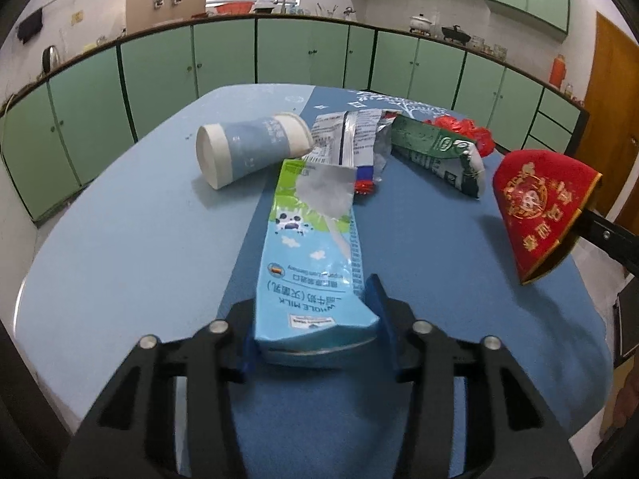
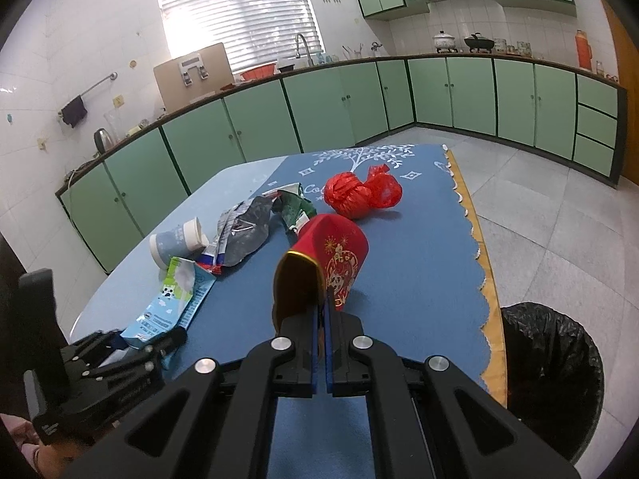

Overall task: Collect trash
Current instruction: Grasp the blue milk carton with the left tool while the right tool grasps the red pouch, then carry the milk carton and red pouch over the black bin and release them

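Left wrist view — left gripper (image 1: 315,321) clamped on flattened milk carton (image 1: 315,255). Right gripper (image 2: 322,319) pinching red packet (image 2: 331,259) above blue table (image 2: 419,279) — black bin (image 2: 559,367) alongside.

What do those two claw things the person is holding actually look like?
Each hand-held gripper is matte black plastic: two angular linkage arms with triangular cut-outs, joined by round silver pivot bolts. The left hand-held gripper and right hand-held gripper both have blue pads lining the fingers. From the right view, the left one carries a tall black block behind it. No cables show.
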`<state>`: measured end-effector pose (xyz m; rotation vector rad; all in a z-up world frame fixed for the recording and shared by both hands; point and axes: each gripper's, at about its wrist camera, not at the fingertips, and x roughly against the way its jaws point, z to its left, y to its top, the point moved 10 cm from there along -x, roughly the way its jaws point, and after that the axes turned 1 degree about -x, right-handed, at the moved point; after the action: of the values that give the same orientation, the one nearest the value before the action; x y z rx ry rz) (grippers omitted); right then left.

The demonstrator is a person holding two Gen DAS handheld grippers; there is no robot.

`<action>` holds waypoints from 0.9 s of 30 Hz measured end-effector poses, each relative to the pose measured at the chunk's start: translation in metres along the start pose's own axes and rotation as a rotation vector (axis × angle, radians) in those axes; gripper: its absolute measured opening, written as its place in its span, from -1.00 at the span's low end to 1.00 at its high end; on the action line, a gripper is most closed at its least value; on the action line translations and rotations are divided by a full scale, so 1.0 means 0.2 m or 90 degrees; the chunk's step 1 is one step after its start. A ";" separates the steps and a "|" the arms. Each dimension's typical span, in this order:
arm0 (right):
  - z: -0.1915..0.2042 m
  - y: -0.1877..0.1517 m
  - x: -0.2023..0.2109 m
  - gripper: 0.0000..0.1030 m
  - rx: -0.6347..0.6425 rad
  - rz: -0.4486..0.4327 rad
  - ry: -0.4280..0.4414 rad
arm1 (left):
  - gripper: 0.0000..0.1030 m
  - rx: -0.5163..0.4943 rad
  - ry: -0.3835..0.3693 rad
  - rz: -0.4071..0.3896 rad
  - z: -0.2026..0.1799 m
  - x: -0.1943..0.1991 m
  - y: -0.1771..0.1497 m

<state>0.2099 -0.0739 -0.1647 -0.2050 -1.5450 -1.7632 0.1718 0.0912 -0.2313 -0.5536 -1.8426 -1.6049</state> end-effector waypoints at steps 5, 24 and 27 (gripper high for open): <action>0.00 0.01 0.00 -0.95 -0.001 -0.001 0.000 | -0.15 0.009 -0.009 -0.012 -0.01 0.02 0.00; -0.22 0.11 0.33 -0.95 -0.016 -0.068 -0.050 | -0.15 -0.031 -0.148 -0.130 -0.44 0.38 0.29; -0.38 0.11 0.42 -0.95 -0.036 -0.080 -0.091 | -0.15 -0.054 -0.211 -0.121 -0.68 0.35 0.31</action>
<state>0.1934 -0.1778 -0.1186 -0.2722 -1.6402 -1.9287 0.1883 -0.0380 -0.1283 -0.7389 -2.1292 -1.8095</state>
